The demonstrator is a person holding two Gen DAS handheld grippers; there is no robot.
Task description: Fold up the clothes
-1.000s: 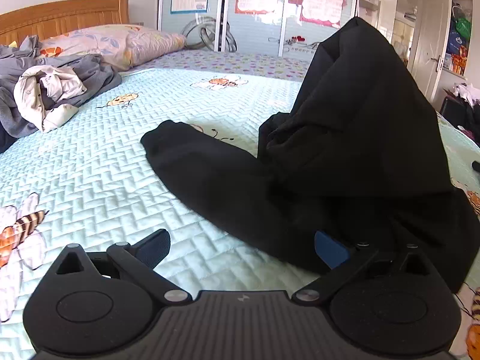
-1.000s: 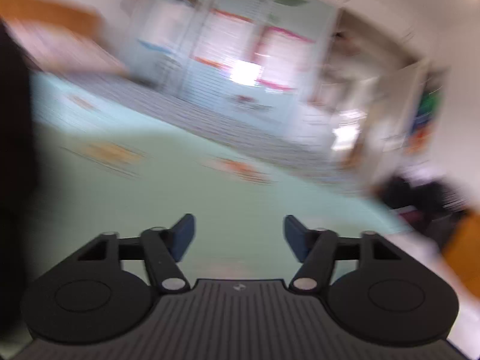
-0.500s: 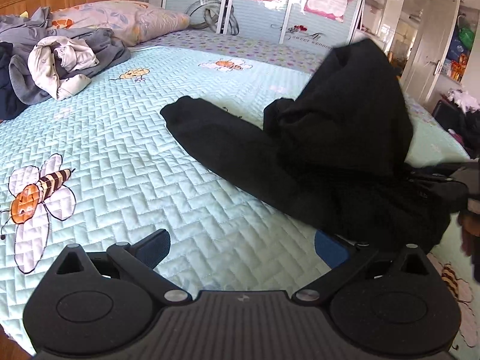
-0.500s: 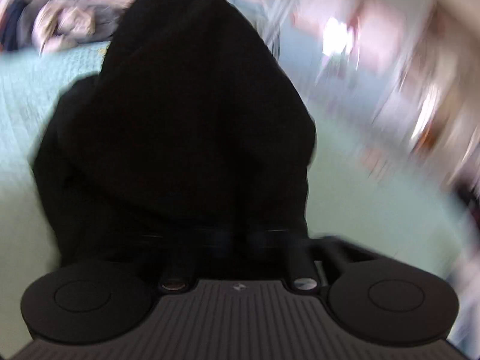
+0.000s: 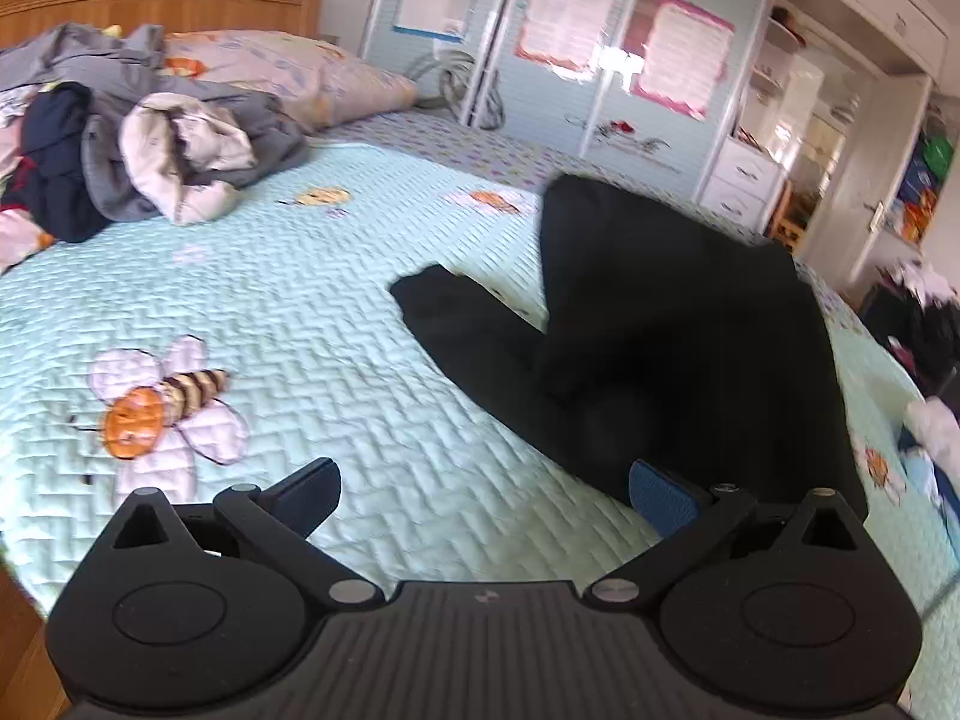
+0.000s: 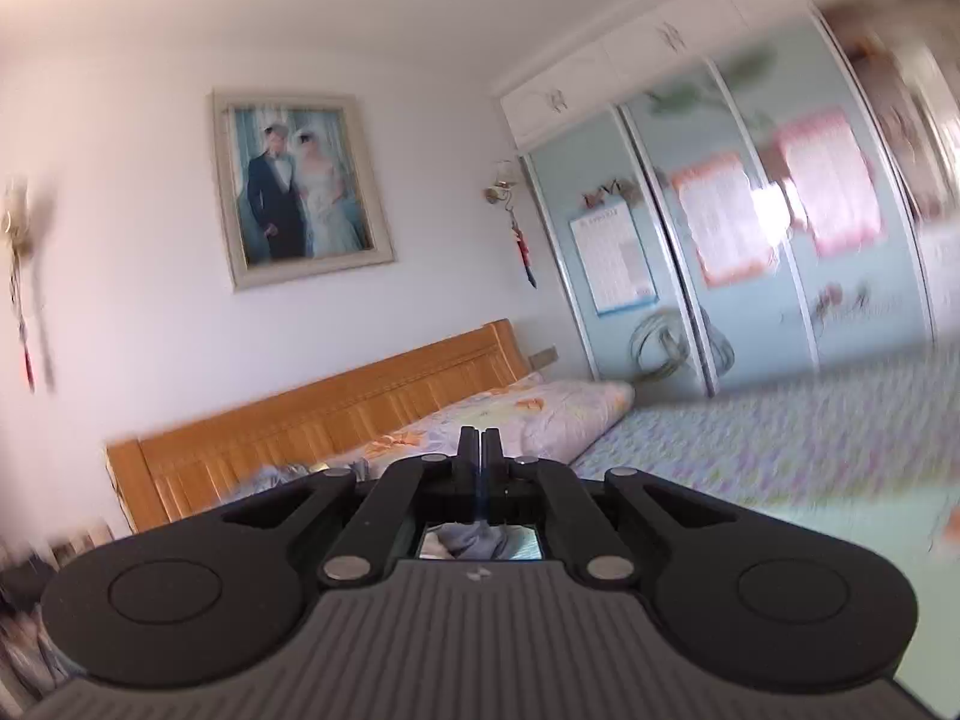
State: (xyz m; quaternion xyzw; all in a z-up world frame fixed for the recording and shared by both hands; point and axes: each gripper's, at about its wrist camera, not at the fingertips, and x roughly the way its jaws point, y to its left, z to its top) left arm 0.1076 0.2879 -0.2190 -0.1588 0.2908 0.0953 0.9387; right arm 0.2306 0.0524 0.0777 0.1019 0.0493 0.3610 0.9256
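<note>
Left wrist view: the left gripper (image 5: pixel 483 495) hangs above the quilted bed cover (image 5: pixel 288 312), its two fingers spread wide with nothing between them. Its right blue pad sits at the near edge of the black trousers (image 5: pixel 648 354), though whether it touches the cloth cannot be told. The trousers lie on the right half of the bed, one leg stretched flat toward the middle and the other part raised in a tall fold, so the garment looks only partly folded, if at all. It is not a neat flat stack yet. At the head of the bed, beside the pillow (image 5: pixel 300 75), a heap of unfolded clothes (image 5: pixel 138 150) in grey, cream and dark blue waits, so most of the job appears to be left.

Right wrist view: the right gripper (image 6: pixel 479 456) points level toward the wooden headboard (image 6: pixel 324 426) and the wall with a framed photo (image 6: pixel 300 186). Its fingers are pressed together, and no black cloth shows between them. The trousers are out of this view; only a scrap of greyish fabric shows through the gap in the gripper body. The right side of the picture is smeared with blur, so little can be read there beyond the wardrobe doors (image 6: pixel 750 252).
</note>
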